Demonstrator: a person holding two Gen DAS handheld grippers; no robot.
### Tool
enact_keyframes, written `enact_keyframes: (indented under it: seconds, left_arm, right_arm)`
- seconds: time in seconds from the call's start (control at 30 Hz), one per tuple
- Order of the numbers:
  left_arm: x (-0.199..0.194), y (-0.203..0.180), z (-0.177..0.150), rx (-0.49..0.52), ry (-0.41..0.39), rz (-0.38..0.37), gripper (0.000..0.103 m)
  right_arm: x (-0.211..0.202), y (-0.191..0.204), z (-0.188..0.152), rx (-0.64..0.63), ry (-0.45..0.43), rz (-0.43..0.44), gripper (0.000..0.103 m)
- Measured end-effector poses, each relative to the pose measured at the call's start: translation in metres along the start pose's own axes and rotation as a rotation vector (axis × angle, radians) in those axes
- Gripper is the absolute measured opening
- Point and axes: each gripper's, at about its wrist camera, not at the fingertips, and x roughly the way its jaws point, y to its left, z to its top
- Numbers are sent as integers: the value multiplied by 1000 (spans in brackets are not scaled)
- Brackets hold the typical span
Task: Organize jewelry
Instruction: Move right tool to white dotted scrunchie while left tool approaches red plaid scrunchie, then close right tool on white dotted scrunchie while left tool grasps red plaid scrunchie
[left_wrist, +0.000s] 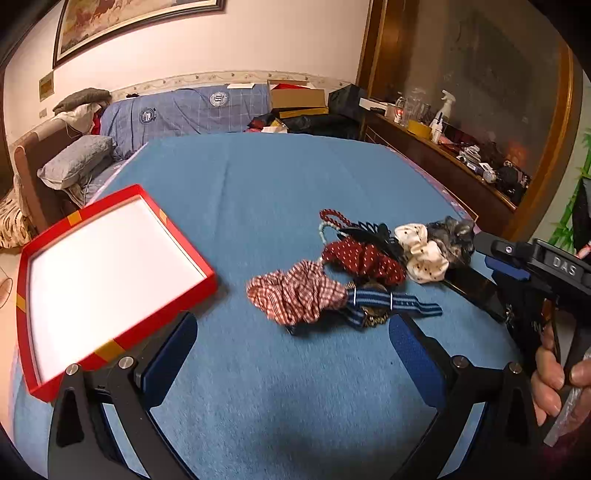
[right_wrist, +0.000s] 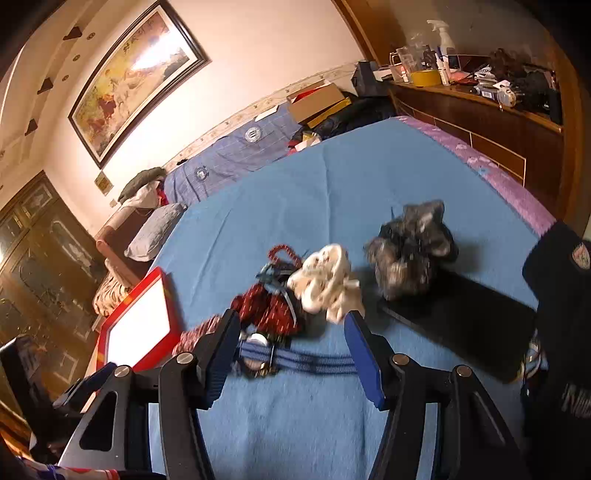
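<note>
A pile of accessories lies on the blue bedspread (left_wrist: 280, 184): a red-checked scrunchie (left_wrist: 295, 291), a dark red dotted scrunchie (left_wrist: 362, 258), a cream scrunchie (left_wrist: 424, 254), a grey scrunchie (left_wrist: 450, 236), a watch on a blue striped strap (left_wrist: 388, 301), red beads (left_wrist: 336, 218) and a black clip (left_wrist: 373, 232). My left gripper (left_wrist: 293, 319) is open, its tips just short of the checked scrunchie. My right gripper (right_wrist: 290, 321) is open too. The watch strap (right_wrist: 314, 363) lies on the cloth between its fingers, and the cream scrunchie (right_wrist: 325, 280) sits just beyond.
An open red box (left_wrist: 178, 231) with a white bottom sits left of the pile. A flat black tray (right_wrist: 461, 325) lies right of it under the grey scrunchie (right_wrist: 410, 247). A person's dark sleeve (right_wrist: 561, 314) fills the right edge. A cluttered wooden shelf (left_wrist: 461, 166) runs along the bed's right side.
</note>
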Motion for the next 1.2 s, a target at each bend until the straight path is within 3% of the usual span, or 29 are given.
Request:
enact_keyframes:
  seconds: [0.13, 0.43, 0.73, 0.8, 0.83, 0.87, 0.9, 0.93, 1.03, 1.1, 1.2]
  left_arm:
    - [6, 4, 6, -13, 16, 2, 103]
    - [48, 10, 19, -52, 84, 1, 103]
    - [95, 4, 19, -47, 136, 0, 103]
    - [103, 3, 18, -45, 144, -6, 102]
    - [106, 2, 17, -45, 143, -8, 96]
    - [109, 2, 16, -48, 139, -11, 78]
    - [113, 3, 15, -52, 145, -17, 68]
    - [118, 3, 14, -59, 164, -29, 54]
    - [120, 5, 12, -72, 158, -58, 44]
    - [116, 3, 12, -60, 137, -55, 28]
    - [108, 1, 12, -50, 104, -58, 22]
  right_arm:
    - [17, -5, 12, 22, 20, -12, 75]
    - [64, -21, 18, 66, 87, -36, 76]
    - [105, -23, 11, 15, 137, -103, 75]
    - [111, -25, 9, 4, 141, -102, 59]
    - [111, -26, 9, -2, 134, -104, 53]
    - [110, -26, 9, -18, 123, -108, 39]
    - [109, -23, 9, -42, 109, -116, 29]
    - [108, -19, 9, -67, 92, -131, 25]
    - [97, -17, 9, -80, 24, -128, 20]
    - [83, -14, 11, -97, -56, -129, 20]
    - [65, -5, 10, -128, -152, -110, 20]
